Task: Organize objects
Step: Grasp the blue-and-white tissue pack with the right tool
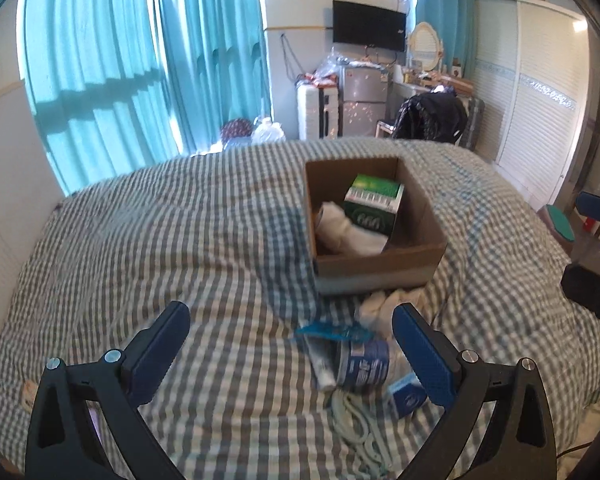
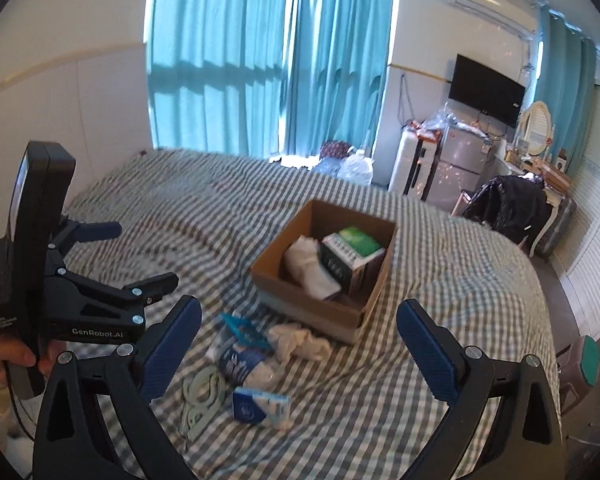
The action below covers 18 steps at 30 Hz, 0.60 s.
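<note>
Both our left gripper (image 1: 291, 350) and right gripper (image 2: 299, 344) gape wide, empty; soft white cloth (image 2: 300, 342) looks light, so we pinch its bunched middle.

Home bedroom, lived-in: big bed (image 1: 180, 240) w/ grey-white checked cover fills most of both views, teal curtains (image 2: 268, 60) over a bright window behind it. Far wall has a flat TV (image 1: 369, 26), small fridge (image 1: 362, 100) w/ bags piled on top, white suitcase (image 1: 310, 110), oval vanity mirror (image 1: 425, 46), chair w/ dark jacket (image 1: 432, 118) thrown over it. Louvred wardrobe doors (image 1: 540, 100) on the right, AC unit (image 2: 492, 4) up near the ceiling.
</note>
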Each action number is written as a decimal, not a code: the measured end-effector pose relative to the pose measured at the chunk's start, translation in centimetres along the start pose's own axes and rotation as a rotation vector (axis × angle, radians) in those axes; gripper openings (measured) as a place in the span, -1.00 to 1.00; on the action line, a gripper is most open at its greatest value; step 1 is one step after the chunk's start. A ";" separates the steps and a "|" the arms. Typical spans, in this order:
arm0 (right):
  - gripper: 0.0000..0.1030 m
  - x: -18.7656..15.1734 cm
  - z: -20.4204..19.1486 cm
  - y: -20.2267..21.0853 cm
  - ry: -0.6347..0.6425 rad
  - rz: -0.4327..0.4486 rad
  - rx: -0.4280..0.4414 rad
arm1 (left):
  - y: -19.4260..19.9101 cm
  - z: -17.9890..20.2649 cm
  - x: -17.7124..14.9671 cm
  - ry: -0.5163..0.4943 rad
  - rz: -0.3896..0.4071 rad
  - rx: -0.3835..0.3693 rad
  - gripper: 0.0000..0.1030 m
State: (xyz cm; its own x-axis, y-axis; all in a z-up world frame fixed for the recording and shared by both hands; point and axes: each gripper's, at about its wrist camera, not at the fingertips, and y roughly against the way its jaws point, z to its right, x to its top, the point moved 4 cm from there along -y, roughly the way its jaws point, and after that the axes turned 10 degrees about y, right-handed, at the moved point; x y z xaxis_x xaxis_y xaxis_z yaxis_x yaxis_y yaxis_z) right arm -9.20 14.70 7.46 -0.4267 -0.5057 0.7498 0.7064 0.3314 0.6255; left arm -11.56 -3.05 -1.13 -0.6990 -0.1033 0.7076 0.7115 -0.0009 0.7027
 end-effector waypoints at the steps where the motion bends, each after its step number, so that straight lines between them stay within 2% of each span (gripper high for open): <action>1: 0.92 -1.1 -0.6 -1.0 0.014 -0.019 0.012 | -0.4 -0.2 -0.8 0.006 -0.006 0.007 1.00; 6: 0.92 -6.9 -2.1 -7.3 -0.017 -0.179 0.074 | -3.5 -0.6 -5.1 0.034 -0.050 0.073 1.00; 8: 0.92 -8.7 -2.3 -9.1 -0.065 -0.219 0.103 | -4.8 -0.6 -6.5 0.028 -0.083 0.058 1.00; 11: 0.92 -11.1 -3.0 -11.1 -0.102 -0.266 0.129 | -6.3 -1.2 -7.5 0.012 -0.108 0.106 1.00; 14: 0.92 -12.3 -3.7 -12.6 -0.090 -0.309 0.111 | -7.0 -1.7 -7.9 0.026 -0.124 0.100 1.00; 18: 0.92 -13.6 -5.1 -14.7 -0.101 -0.357 0.147 | -7.8 -1.8 -8.0 0.025 -0.137 0.102 1.00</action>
State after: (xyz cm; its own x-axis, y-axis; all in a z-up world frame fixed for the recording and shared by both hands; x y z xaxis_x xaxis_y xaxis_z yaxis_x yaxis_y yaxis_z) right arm -10.87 12.65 -13.06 -0.6894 -0.5311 0.4926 0.4185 0.2631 0.8693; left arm -11.37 -3.99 -12.39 -0.7863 -0.1337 0.6032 0.5974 0.0841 0.7975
